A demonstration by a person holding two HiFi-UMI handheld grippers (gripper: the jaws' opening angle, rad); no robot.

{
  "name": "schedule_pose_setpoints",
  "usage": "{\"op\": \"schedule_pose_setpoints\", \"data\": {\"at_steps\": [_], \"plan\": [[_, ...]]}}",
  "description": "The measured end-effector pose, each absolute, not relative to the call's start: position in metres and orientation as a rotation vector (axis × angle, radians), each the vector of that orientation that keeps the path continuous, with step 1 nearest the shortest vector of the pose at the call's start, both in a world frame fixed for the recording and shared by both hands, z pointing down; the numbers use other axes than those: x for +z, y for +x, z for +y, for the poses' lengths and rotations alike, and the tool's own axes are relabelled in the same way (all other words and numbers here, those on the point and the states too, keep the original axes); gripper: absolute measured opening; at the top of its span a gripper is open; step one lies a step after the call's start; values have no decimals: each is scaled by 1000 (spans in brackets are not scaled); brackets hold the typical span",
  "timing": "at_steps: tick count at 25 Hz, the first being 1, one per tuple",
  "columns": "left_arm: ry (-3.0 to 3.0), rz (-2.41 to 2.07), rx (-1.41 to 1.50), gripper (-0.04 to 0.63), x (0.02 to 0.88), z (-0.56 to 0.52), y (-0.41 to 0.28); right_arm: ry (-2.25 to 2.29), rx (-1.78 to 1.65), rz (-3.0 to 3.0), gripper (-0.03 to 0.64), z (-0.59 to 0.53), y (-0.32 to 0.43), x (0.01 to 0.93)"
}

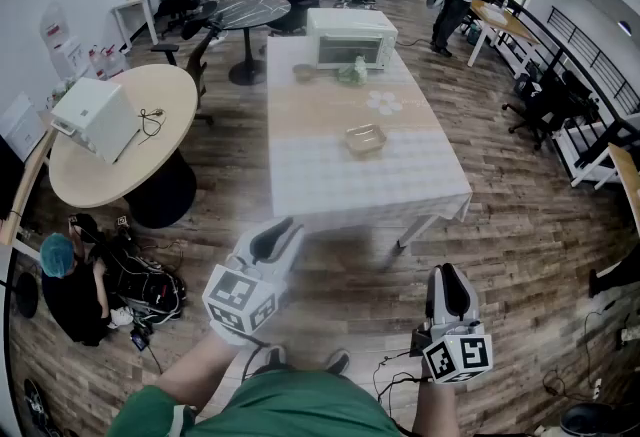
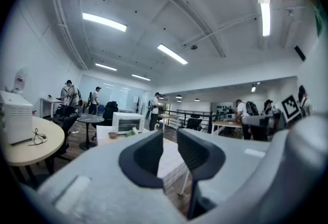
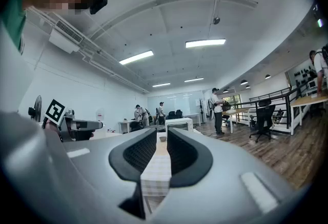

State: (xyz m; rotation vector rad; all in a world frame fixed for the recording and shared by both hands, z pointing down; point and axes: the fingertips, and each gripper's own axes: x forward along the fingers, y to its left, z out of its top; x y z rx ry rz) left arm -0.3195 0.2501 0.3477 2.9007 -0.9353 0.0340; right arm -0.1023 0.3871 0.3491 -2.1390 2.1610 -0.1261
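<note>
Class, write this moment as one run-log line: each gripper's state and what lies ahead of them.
left gripper: open, empty | right gripper: open, empty | both short of table | on table: dish, toaster oven

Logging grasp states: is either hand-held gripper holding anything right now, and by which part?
Nothing is held. The left hand-held gripper and right hand-held gripper both have jaws apart with only air between them, short of the table.

The person wears a green shirt. The left gripper and right gripper are pale grey moulded plastic with dark ribbed pads. Each carries a white cube printed with black square markers.
</note>
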Motion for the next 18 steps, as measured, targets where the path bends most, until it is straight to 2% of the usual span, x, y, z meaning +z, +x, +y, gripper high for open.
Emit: {"op": "schedule_pose_setpoints", "data": {"at_steps": [3, 6, 9, 13, 18], "plan": [[2910, -936, 45, 99, 347, 252, -308, -2117, -121, 2162, 64, 387, -91, 347], [2919, -933, 62, 156, 349, 259, -294, -2071, -144, 2188, 65, 386, -79, 347], [2914, -944, 75, 202, 349, 265, -279, -2053, -151, 2208, 131, 386, -64, 347], [2903, -998, 73, 212, 344, 273, -258, -2031, -112, 2215, 181, 390, -35, 341], [2878, -1080, 80, 213, 351, 286, -237, -1969, -112, 2252, 187, 399, -6, 347]]}}
